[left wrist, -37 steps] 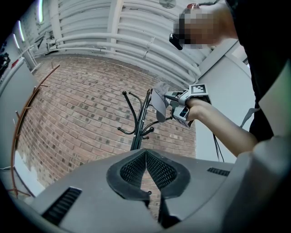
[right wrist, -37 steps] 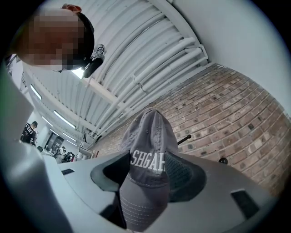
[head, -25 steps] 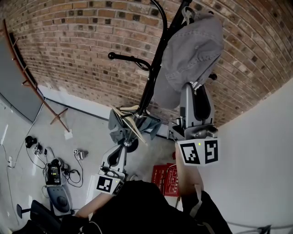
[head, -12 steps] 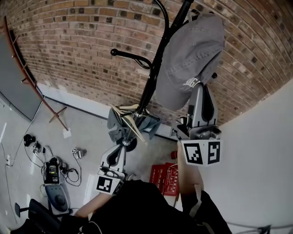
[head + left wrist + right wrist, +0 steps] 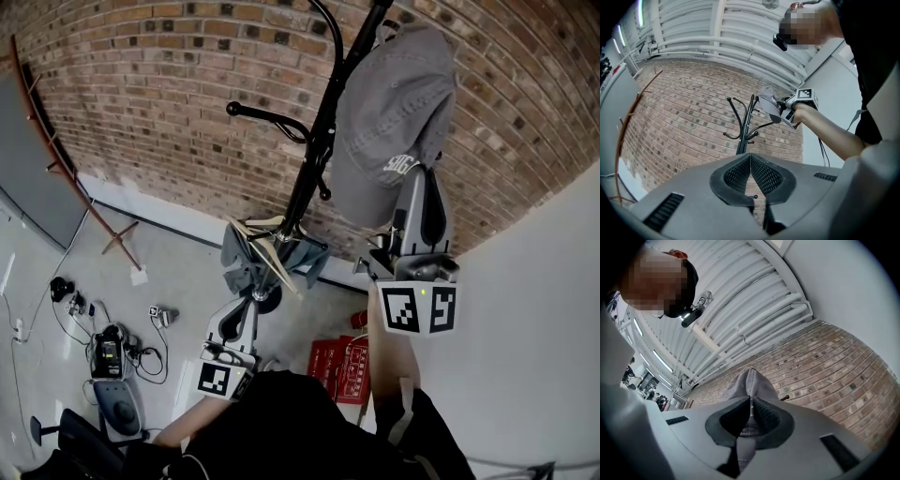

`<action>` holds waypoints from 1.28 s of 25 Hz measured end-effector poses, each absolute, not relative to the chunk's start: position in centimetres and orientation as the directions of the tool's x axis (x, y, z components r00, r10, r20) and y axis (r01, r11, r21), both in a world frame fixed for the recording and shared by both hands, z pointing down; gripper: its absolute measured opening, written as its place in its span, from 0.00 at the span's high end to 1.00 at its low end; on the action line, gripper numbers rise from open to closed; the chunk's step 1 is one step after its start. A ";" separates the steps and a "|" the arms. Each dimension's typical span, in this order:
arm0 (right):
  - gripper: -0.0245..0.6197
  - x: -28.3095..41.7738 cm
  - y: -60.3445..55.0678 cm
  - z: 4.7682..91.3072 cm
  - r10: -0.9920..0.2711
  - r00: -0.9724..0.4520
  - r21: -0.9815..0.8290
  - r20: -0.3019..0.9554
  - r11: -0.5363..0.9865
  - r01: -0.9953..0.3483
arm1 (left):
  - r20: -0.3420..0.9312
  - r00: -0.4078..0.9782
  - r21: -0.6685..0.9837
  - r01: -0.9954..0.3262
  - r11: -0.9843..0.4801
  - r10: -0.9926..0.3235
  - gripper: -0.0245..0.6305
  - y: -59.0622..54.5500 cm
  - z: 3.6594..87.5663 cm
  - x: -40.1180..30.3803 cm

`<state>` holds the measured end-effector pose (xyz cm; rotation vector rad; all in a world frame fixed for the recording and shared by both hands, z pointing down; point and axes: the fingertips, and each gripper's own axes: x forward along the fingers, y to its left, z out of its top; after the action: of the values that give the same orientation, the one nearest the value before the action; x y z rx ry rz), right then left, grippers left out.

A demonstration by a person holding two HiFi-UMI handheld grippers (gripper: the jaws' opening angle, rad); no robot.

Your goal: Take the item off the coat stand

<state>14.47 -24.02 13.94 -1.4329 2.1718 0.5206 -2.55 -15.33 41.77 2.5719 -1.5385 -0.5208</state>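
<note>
A grey cap (image 5: 394, 103) hangs from a top hook of the black coat stand (image 5: 314, 159), in front of the brick wall. My right gripper (image 5: 410, 180) reaches up under it and is shut on the cap's lower edge. In the right gripper view the grey fabric (image 5: 750, 380) is pinched between the closed pads of the right gripper (image 5: 751, 403). My left gripper (image 5: 248, 307) hangs low near the stand's lower part, shut and empty. The left gripper view shows its pads (image 5: 740, 174) meeting, with the stand (image 5: 743, 136) and the cap (image 5: 768, 104) far ahead.
A grey cloth bundle with wooden sticks (image 5: 272, 253) hangs low on the stand. A red crate (image 5: 339, 367) sits on the floor below. Cabled devices (image 5: 111, 356) lie on the floor at left. A white wall (image 5: 525, 309) closes the right side.
My right gripper rose to the cap's lower edge and closed on it. The cap tilted slightly. The left gripper stayed where it was.
</note>
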 end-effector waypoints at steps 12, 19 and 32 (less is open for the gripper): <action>0.91 15.2 -22.6 12.9 -0.677 -0.314 0.046 -0.666 0.383 -0.923 | -0.234 0.428 0.244 -0.843 -0.479 -0.873 0.93 -14.5 41.3 -2.7; 0.91 16.2 -21.7 11.8 -0.657 -0.274 0.035 -0.702 0.353 -0.935 | -0.248 0.422 0.246 -0.843 -0.478 -0.872 0.93 -14.3 41.1 -2.6; 0.91 17.6 -19.7 9.7 -0.604 -0.236 0.039 -0.761 0.320 -0.946 | -0.243 0.396 0.251 -0.856 -0.452 -0.885 0.93 -14.5 41.1 -3.6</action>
<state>17.61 -19.67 9.73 -1.3653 1.9406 0.6776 -3.61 -14.46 41.06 2.5527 -1.5965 -0.5270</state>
